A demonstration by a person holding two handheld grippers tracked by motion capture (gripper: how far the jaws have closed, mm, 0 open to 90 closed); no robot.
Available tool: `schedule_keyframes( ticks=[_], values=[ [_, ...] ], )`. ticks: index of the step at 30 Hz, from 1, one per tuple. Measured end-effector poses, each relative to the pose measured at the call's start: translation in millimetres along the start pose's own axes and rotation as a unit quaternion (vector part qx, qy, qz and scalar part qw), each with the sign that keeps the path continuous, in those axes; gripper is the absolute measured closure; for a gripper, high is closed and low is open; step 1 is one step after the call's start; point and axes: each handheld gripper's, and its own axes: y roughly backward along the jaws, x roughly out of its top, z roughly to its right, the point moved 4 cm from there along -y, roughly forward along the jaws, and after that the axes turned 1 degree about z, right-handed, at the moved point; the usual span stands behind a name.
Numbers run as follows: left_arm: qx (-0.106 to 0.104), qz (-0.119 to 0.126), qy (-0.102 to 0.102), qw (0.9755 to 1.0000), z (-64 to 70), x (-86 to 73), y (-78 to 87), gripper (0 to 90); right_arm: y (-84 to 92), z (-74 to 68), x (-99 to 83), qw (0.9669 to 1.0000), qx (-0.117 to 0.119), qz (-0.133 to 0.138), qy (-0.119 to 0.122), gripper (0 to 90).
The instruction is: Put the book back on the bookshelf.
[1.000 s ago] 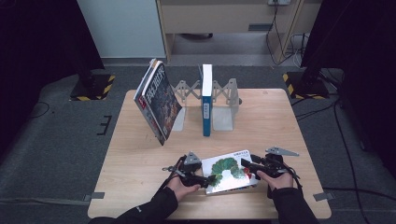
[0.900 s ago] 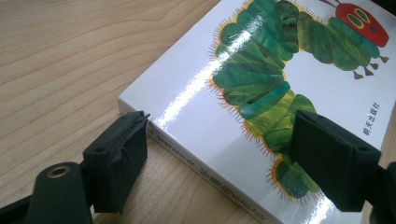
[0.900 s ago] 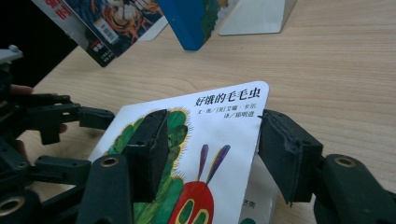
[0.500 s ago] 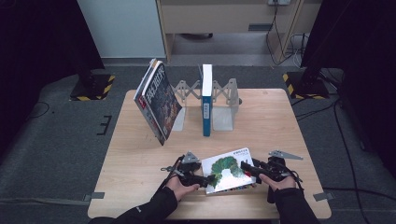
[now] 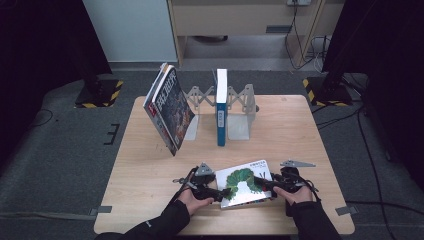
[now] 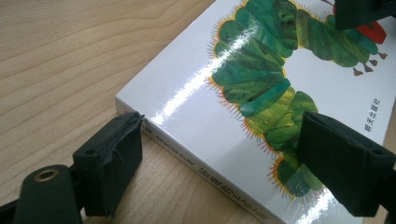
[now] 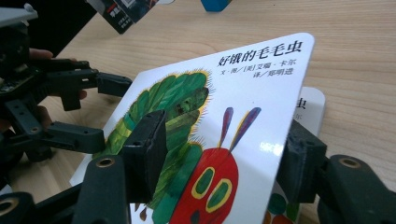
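Observation:
A white picture book (image 5: 245,181) with a green caterpillar on its cover lies near the table's front edge. My left gripper (image 5: 220,192) is at the book's spine side. Its jaws (image 6: 229,163) have just been opening and are open. One pad sits at the spine corner, the other over the cover (image 6: 261,93). My right gripper (image 5: 262,182) is at the opposite side. The raised front cover (image 7: 233,93) slants between its jaws (image 7: 224,149), one pad above it and one beneath. These jaws have just been opening and stand wide apart.
At the back of the table (image 5: 300,130) a folding book rack (image 5: 240,102) holds an upright blue book (image 5: 221,107). Two dark-covered books (image 5: 167,110) lean against its left end. A cabinet and black stands stand beyond the table.

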Motion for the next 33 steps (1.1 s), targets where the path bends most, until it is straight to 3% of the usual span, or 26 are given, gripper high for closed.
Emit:
schedule_keyframes(
  ticks=[6,13,16,21,33],
  values=[
    [0.000,0.000,0.000,1.0000,0.1,-0.1,0.1,12.8,-8.6,-2.6,0.5,0.9997,0.016,-0.018,0.001,46.3],
    [0.007,-0.008,0.003,0.9999,-2.6,0.1,3.2,15.3,-7.7,-0.8,1.6,0.9996,0.019,-0.019,0.004,51.3],
    [0.009,-0.007,0.014,0.9998,-4.8,0.8,4.8,16.1,-7.3,-0.8,1.7,0.9996,0.018,-0.021,0.006,53.6],
    [0.005,0.001,0.027,0.9996,-6.8,3.9,8.1,17.0,-3.0,-3.0,6.8,0.9995,0.027,-0.009,0.009,60.7],
    [-0.003,0.014,0.037,0.9992,-6.6,6.9,10.8,16.5,5.0,-13.4,17.0,0.9977,0.041,0.015,0.052,71.9]
  ],
)
